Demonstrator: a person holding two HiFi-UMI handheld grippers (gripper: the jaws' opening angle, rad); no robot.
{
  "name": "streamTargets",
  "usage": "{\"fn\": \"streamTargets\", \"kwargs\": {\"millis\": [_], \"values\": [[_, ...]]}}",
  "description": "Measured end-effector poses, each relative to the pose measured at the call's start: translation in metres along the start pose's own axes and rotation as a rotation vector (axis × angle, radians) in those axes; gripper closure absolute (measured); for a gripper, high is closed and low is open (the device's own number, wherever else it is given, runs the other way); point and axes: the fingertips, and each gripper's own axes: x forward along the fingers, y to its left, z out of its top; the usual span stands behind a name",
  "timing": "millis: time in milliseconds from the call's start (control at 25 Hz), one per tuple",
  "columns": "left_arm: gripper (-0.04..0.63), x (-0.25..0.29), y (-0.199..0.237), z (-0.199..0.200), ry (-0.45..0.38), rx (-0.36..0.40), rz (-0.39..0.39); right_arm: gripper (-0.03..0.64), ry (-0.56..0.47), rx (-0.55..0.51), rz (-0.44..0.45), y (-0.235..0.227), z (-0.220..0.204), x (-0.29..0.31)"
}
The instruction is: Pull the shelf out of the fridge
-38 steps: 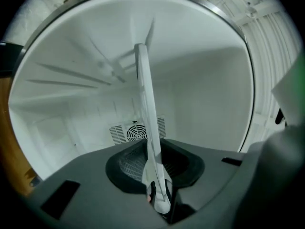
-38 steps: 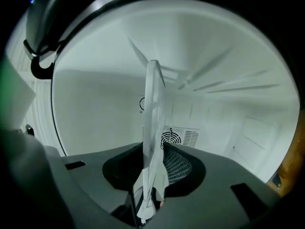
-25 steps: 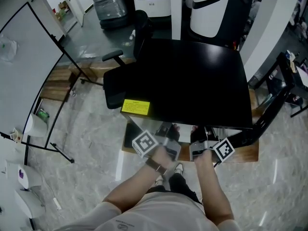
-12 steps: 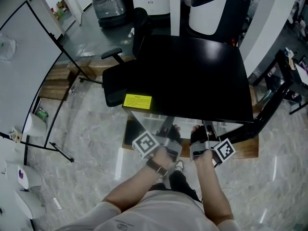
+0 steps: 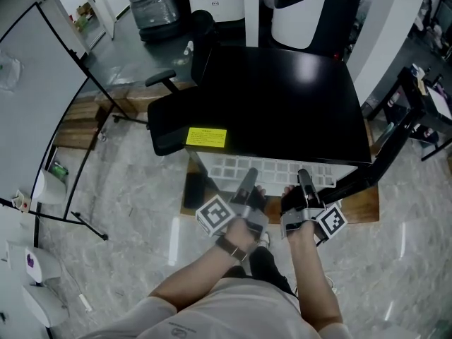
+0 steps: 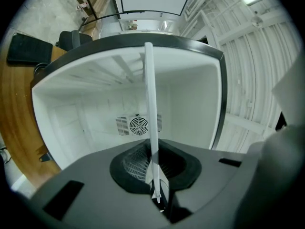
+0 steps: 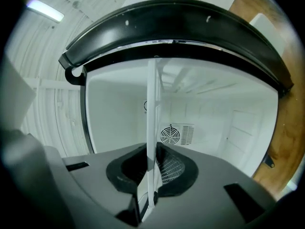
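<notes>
A black fridge (image 5: 282, 104) stands below me, seen from above. Its white shelf (image 5: 272, 171) sticks out from under the front edge. My left gripper (image 5: 248, 186) is shut on the shelf's front edge, left of middle. My right gripper (image 5: 304, 183) is shut on the same edge, further right. In the left gripper view the shelf (image 6: 150, 99) runs edge-on as a thin white strip, pinched in the left gripper (image 6: 157, 196). The right gripper view shows the shelf (image 7: 153, 109) the same way, clamped in the right gripper (image 7: 147, 200). Behind it lies the white fridge interior with a round fan vent (image 7: 175, 134).
The fridge's open black door (image 5: 378, 162) slants out at the right. A black office chair (image 5: 174, 117) stands against the fridge's left side, by a yellow label (image 5: 206, 137). The fridge rests on a wooden platform (image 5: 357, 209). A whiteboard frame (image 5: 67, 129) stands at the left.
The white shelf has slid out toward me from under the fridge top, and much more of it shows now. Both grippers stayed clamped on its front edge.
</notes>
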Motion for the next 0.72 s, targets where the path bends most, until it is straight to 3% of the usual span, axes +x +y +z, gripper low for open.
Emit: {"fn": "streamTargets", "kwargs": {"millis": [720], "values": [[0.566, -0.055, -0.005, -0.027, 0.079, -0.002, -0.001, 0.566, -0.032, 0.003, 0.003, 0.005, -0.019, -0.06]]}}
